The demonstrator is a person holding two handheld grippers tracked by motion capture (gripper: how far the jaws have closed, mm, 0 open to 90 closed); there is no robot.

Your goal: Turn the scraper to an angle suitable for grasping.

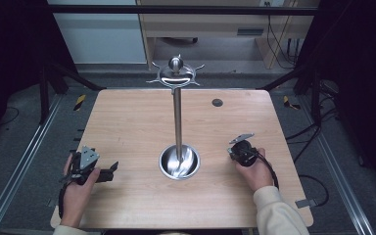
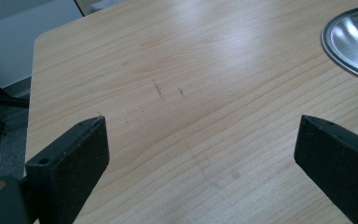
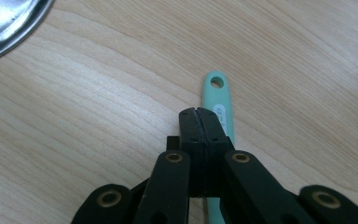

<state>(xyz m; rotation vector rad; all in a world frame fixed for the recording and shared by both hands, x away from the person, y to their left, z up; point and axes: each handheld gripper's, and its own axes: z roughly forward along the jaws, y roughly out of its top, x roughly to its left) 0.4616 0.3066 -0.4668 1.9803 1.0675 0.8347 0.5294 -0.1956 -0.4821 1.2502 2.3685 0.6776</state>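
A mint-green utensil handle [image 3: 220,100] with a hanging hole at its end lies flat on the wooden table [image 1: 127,122]. My right gripper [image 3: 198,111] is just above it with the jaws pressed together; the handle runs under them, not between them. In the high view the right gripper [image 1: 236,150] sits right of the steel stand's round base [image 1: 166,169]. A steel pole [image 1: 177,117] rises from that base to a hooked top [image 1: 176,73]. My left gripper [image 1: 112,169] rests near the table's left front, its jaws [image 2: 200,130] wide apart over bare wood.
The rim of the stand's base [image 2: 349,42] shows at the upper right of the left gripper view and again as the stand's base [image 3: 9,23] at the upper left of the right gripper view. A small dark grommet [image 1: 217,102] sits near the far edge.
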